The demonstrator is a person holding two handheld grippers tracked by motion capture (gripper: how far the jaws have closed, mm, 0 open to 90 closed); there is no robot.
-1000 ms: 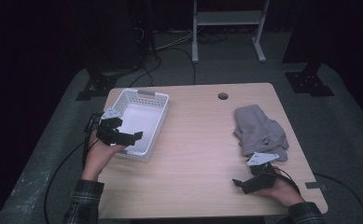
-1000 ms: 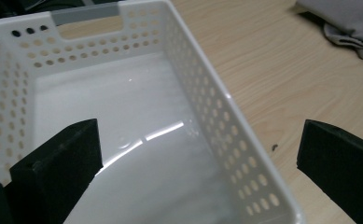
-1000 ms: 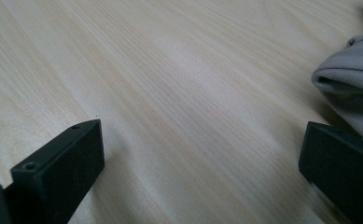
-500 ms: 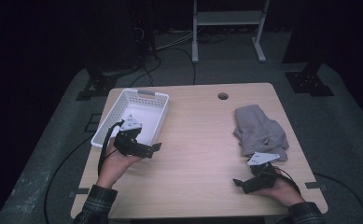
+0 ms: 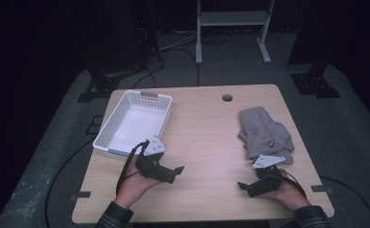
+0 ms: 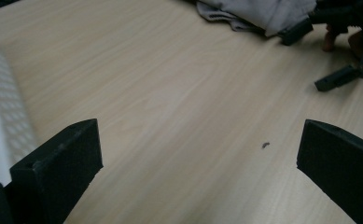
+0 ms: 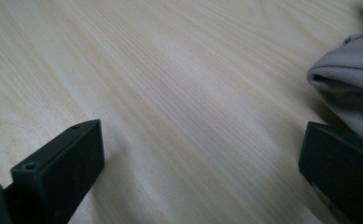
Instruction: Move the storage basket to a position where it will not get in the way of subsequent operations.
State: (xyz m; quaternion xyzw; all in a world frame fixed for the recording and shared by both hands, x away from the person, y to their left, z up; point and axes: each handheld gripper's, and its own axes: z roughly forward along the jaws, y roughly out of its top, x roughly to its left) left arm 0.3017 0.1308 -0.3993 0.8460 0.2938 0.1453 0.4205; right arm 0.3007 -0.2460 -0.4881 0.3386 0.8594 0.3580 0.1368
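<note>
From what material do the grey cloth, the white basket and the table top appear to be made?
Grey cloth: likely a soft knit fabric, matte; it lies in loose rounded folds, and the right gripper view shows a fine weave.
White basket: probably moulded plastic; its walls are a regular perforated grid with a smooth rim.
Table top: pale wood or wood-look laminate, with straight grain lines and a slight sheen.

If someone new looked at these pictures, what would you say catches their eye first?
Most likely the crumpled grey cloth garment heaped on the right side of the light wooden table, and the empty white perforated plastic basket at the left rear. Next come the two hand-held tools near the front edge: the left tool and the right tool, both open and holding nothing.
</note>
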